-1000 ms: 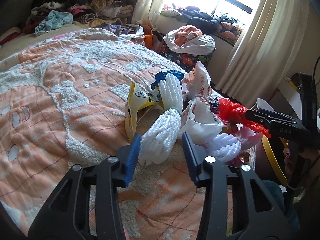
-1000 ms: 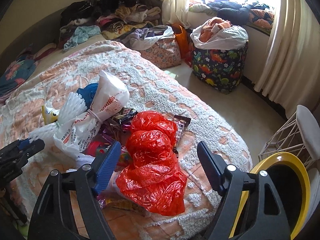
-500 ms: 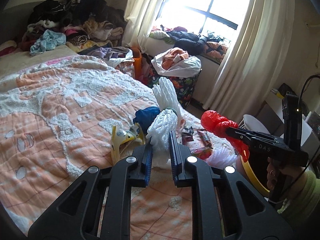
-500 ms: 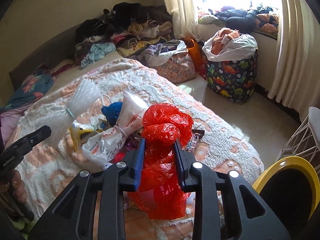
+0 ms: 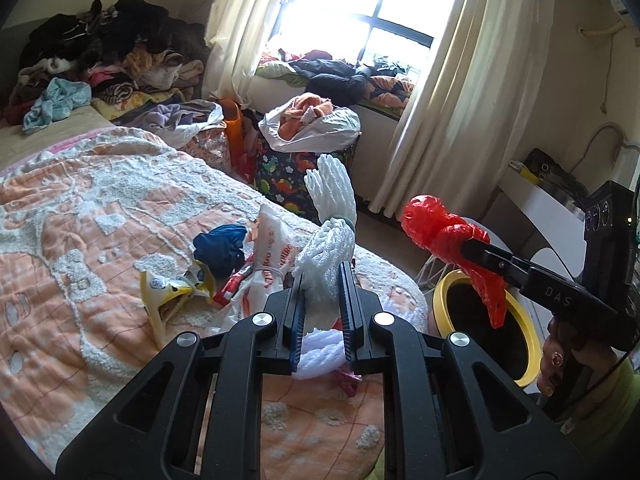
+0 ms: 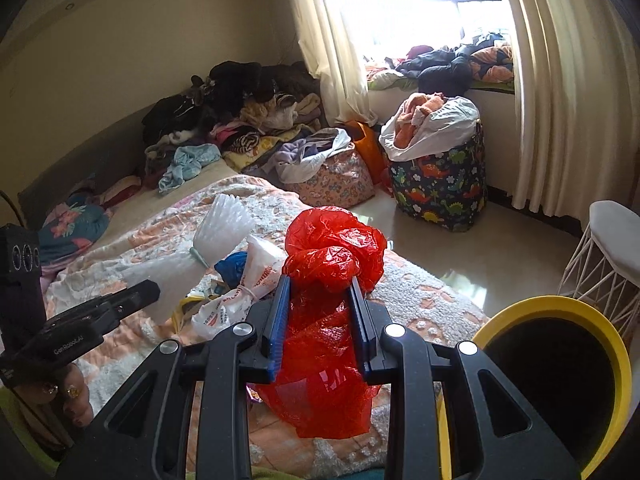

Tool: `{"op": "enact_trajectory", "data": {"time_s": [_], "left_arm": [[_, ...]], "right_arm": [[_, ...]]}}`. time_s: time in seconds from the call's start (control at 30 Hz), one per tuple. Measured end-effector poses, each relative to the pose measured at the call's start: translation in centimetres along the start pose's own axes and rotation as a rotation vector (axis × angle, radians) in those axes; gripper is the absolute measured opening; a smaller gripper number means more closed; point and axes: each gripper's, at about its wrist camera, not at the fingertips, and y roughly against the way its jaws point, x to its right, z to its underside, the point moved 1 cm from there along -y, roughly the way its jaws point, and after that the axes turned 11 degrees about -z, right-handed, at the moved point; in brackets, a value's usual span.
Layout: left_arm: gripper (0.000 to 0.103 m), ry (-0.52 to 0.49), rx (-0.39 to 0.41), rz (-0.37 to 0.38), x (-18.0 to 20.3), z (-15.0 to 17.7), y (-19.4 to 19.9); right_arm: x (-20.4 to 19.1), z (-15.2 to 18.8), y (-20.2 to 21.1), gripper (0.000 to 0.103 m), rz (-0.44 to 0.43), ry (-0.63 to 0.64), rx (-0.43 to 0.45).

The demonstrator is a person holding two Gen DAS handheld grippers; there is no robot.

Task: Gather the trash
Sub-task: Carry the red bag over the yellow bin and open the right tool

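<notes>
The red plastic bag [image 6: 328,300] is clamped in the right claw [image 6: 322,296], up off the bed [image 5: 80,220]. The left claw [image 5: 322,300] is clamped on white foam netting [image 5: 328,256]. This looks like the carrying step. Next, both must go over the yellow bin [image 6: 560,308] and be let go.

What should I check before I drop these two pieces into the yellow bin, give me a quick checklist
1. Left gripper clamped on the white foam netting: ok.
2. Right gripper clamped on the red plastic bag: ok.
3. Both pieces lifted off the bedspread: ok.
4. Yellow bin mouth unobstructed: ok.
5. Room left inside the bin: cannot tell, interior dark.
6. Nothing else clinging to the netting: cannot tell.
</notes>
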Motion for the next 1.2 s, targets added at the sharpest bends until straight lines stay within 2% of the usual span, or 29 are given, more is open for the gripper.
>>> {"op": "enact_trajectory", "data": {"time_s": [0.23, 0.63, 1.2], "left_arm": [[0.011, -0.047, -0.019, 0.03, 2.6, 0.3, -0.2], [0.011, -0.119, -0.048, 0.083, 6.7, 1.1, -0.6], [0.011, -0.223, -0.104, 0.171, 12.3, 3.0, -2.1]], "right_arm": [[2.2, 1.1, 2.9, 0.027, 0.039, -0.085, 0.033], [5.2, 2.4, 6.3, 0.027, 0.115, -0.154, 0.079], [11.2, 3.9, 9.1, 0.027, 0.233, -0.287, 0.122]]}}
